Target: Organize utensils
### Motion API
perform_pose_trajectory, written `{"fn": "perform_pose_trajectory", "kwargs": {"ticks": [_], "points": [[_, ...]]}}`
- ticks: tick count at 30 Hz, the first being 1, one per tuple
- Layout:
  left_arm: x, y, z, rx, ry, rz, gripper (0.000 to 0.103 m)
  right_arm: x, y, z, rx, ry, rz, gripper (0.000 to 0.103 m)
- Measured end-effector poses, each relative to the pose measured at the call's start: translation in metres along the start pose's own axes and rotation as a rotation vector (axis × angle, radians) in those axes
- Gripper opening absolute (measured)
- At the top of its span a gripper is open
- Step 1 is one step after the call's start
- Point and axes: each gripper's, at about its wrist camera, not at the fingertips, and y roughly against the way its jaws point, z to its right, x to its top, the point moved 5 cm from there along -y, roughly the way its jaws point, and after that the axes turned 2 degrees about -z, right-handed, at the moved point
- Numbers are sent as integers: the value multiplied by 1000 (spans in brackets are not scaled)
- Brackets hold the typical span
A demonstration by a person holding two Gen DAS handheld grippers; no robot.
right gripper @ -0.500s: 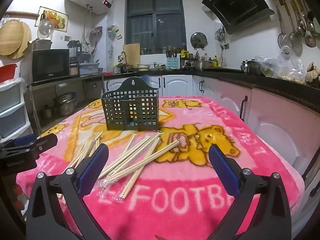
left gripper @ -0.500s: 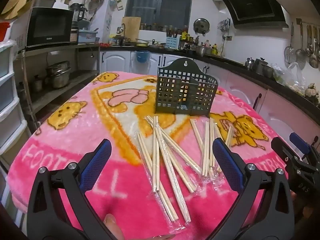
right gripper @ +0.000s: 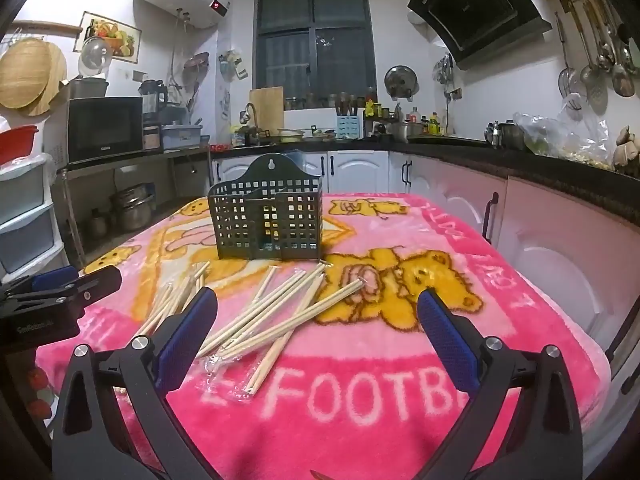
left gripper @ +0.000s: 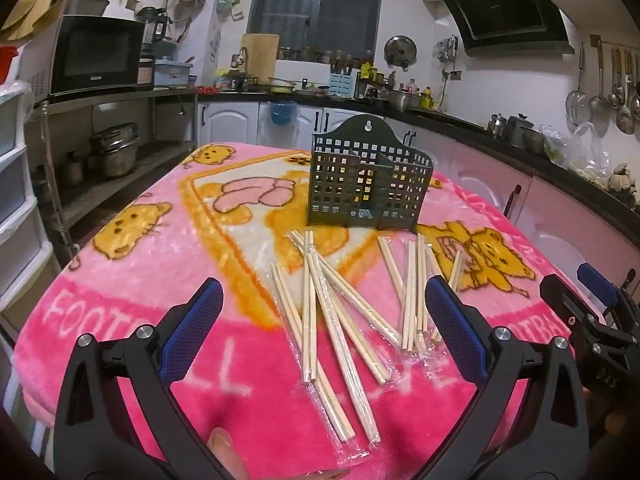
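Observation:
Several pairs of wooden chopsticks in clear wrappers lie scattered on a pink cartoon blanket; they also show in the right wrist view. A dark green perforated utensil holder stands upright behind them, also in the right wrist view. My left gripper is open and empty, hovering over the near ends of the chopsticks. My right gripper is open and empty, over the right-hand chopsticks. Each gripper shows at the edge of the other's view.
The blanket covers a table whose edges drop off near the front and sides. White cabinets and a dark counter run along the right. A shelf with a microwave and pots stands at the left.
Both grippers have stayed nearly still; the views have shifted only slightly. Chopsticks and holder have not moved.

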Motion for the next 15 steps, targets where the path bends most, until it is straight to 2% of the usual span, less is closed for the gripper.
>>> {"fn": "perform_pose_trajectory", "kwargs": {"ticks": [15], "points": [[3,4,6,-11,-1,16,94,7,4,-2,-3,8,20,97]]}}
